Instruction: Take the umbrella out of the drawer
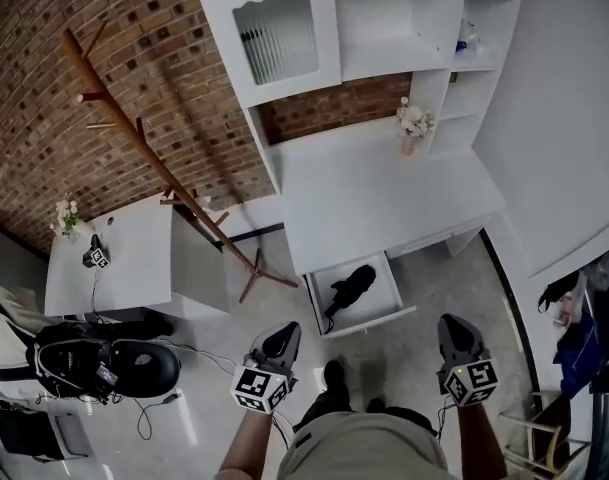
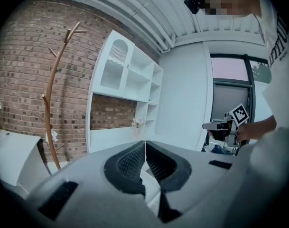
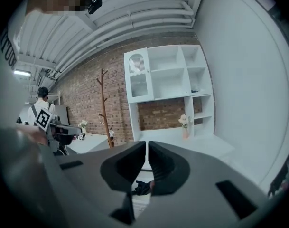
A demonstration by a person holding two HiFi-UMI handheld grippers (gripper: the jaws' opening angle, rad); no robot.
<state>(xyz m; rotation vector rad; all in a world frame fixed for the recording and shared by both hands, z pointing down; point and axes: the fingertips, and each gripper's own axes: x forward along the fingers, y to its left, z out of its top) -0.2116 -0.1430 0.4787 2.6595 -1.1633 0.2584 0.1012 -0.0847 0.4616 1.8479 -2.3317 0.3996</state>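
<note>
**A:** Where's the umbrella (image 1: 349,288)?

**B:** It's lying in the open drawer (image 1: 376,318), at twelve o'clock from the person's feet, under the bench (image 1: 374,198). The left gripper (image 1: 281,340) is at the drawer's seven o'clock and the right gripper (image 1: 456,334) at its four. Both are pressed together and empty.

**A:** What's the risk?

**B:** If they reach in without spreading, they could shove the umbrella deeper or knock the drawer front.

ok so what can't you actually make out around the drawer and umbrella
- Head view: the umbrella is small and dark; handle and strap cannot be told apart.
- Head view: the desk hides how far back the drawer runs.
- Right gripper view: the right gripper hides all but a dark scrap of the umbrella.
- Left gripper view: the left gripper covers the drawer; no umbrella shows.
</note>
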